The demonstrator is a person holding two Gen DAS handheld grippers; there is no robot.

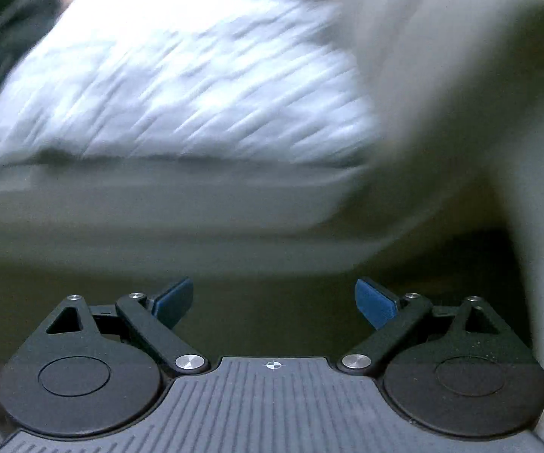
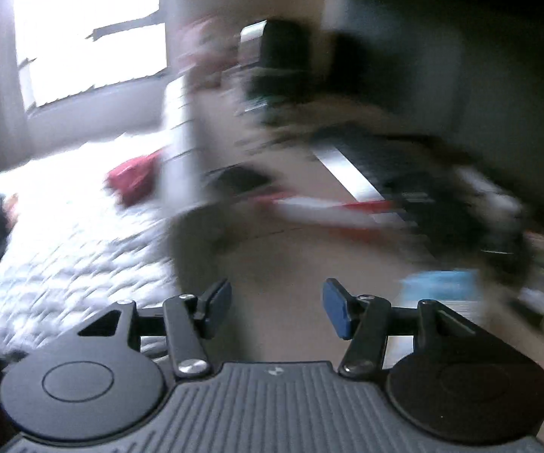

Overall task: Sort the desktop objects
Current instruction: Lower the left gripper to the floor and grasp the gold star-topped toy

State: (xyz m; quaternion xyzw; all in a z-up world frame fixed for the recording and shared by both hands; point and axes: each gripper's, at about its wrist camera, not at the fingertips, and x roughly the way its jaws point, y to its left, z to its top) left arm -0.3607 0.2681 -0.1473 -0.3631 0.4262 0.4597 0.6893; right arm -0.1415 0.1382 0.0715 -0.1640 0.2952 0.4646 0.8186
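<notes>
Holding both grippers empty amid heavy blur
Your left gripper (image 1: 274,302) gapes above a quilted bed (image 1: 181,87); your right gripper (image 2: 277,307) stands parted over a cluttered desk (image 2: 294,264)

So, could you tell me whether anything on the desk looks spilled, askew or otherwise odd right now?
Both views are too blurred to judge. The desk looks cluttered, with a red-and-white thing lying slantwise and dark items behind it, but nothing shows as clearly spilled or broken. Something red lies on the bed.
</notes>
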